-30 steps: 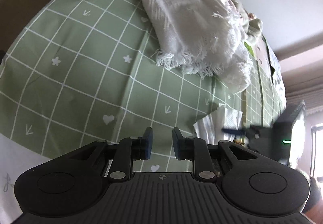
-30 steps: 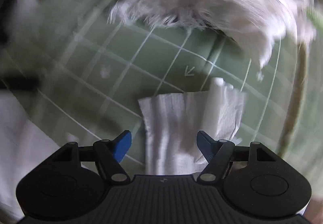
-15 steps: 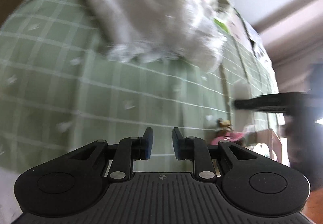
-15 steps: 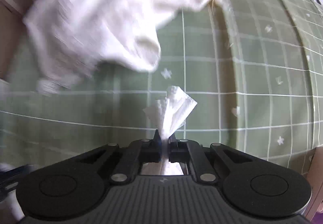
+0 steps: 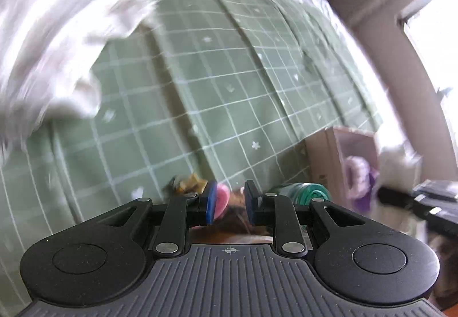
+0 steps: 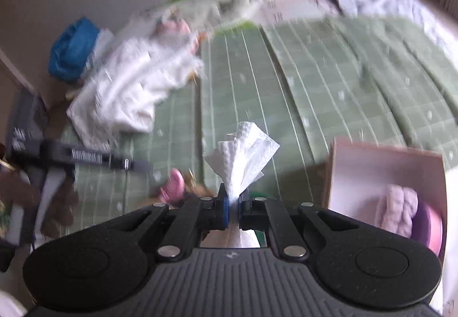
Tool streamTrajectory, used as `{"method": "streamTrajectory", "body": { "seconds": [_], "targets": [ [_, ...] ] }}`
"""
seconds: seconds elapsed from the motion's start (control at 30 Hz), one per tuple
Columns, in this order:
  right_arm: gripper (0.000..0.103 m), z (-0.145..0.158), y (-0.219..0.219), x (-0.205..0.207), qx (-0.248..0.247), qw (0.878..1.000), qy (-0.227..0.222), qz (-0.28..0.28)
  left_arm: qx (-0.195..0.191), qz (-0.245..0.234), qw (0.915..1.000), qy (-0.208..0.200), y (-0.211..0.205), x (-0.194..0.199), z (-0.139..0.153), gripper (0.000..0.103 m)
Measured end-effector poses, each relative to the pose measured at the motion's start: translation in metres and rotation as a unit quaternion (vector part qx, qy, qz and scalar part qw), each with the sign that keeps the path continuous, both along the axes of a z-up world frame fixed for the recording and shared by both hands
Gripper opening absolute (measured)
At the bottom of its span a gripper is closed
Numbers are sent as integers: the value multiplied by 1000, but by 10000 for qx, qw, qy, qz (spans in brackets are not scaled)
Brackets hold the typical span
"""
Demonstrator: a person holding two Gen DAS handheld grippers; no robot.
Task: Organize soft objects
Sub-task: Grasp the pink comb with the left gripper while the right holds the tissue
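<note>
In the right wrist view, the green checked bed cover (image 6: 329,82) lies bare across the centre and upper right. A white cloth heap (image 6: 126,93) blocks the left, an open box (image 6: 386,162) the lower right, and the other hand-held gripper (image 6: 86,158) crosses the left edge.

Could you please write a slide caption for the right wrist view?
Right gripper pinches a white tissue above the green checked bedspread, beside an open pink box.

We have closed our right gripper (image 6: 234,209) on the white tissue (image 6: 243,151), lifted it off the green bedspread (image 6: 329,82), and swung both grippers right toward the pink box (image 6: 383,162).
</note>
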State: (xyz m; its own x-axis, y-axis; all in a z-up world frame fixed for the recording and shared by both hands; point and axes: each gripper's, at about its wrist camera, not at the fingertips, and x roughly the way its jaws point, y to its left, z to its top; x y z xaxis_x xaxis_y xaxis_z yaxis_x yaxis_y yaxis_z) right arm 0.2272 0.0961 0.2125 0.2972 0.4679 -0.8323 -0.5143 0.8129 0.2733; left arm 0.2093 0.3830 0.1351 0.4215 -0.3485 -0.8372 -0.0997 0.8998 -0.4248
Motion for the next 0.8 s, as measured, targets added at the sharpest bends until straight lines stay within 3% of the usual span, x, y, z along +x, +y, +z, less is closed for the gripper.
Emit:
{"method": "streamTrajectory", "body": {
  "seconds": [0.07,0.2,0.37,0.47,0.57,0.6,0.63,0.7,0.73,0.77,0.8],
  "targets": [
    [6,4,-13,0,49,9999,-132,-18,305,-162,9994,-8,-22,8,0,23],
    [6,15,-34,-1,431,9988,-252,-10,1001,-227,9927,629,-54,20,-25,24],
    [6,14,-44,-1,299,9990,-330,-92,2282,-589,9678,880,-61,22,-51,32],
    [6,16,-45,-4,172,9987,-457,-123,2614,-22,9622,759,-29,16,-47,31],
    [6,16,-46,-7,145,9985,-532,-75,2533,925,9617,483,20,0,-32,29],
    [7,15,-46,-7,136,9985,-524,-58,2321,1240,9641,353,36,-8,-26,29],
    [7,14,-45,-8,108,9986,-512,-41,1971,1486,9687,281,48,-14,-23,29],
    [7,10,-41,-8,15,9989,-462,-39,698,1746,9818,282,70,-29,-25,29],
    [7,8,-38,-7,-32,9991,-429,-38,139,1778,9834,337,75,-35,-29,29],
    [7,6,-35,-7,-58,9992,-398,-26,-161,1774,9832,393,76,-42,-35,29],
    [7,4,-32,-7,-82,9993,-369,-9,-177,1727,9838,436,72,-46,-39,29]
  ]
}}
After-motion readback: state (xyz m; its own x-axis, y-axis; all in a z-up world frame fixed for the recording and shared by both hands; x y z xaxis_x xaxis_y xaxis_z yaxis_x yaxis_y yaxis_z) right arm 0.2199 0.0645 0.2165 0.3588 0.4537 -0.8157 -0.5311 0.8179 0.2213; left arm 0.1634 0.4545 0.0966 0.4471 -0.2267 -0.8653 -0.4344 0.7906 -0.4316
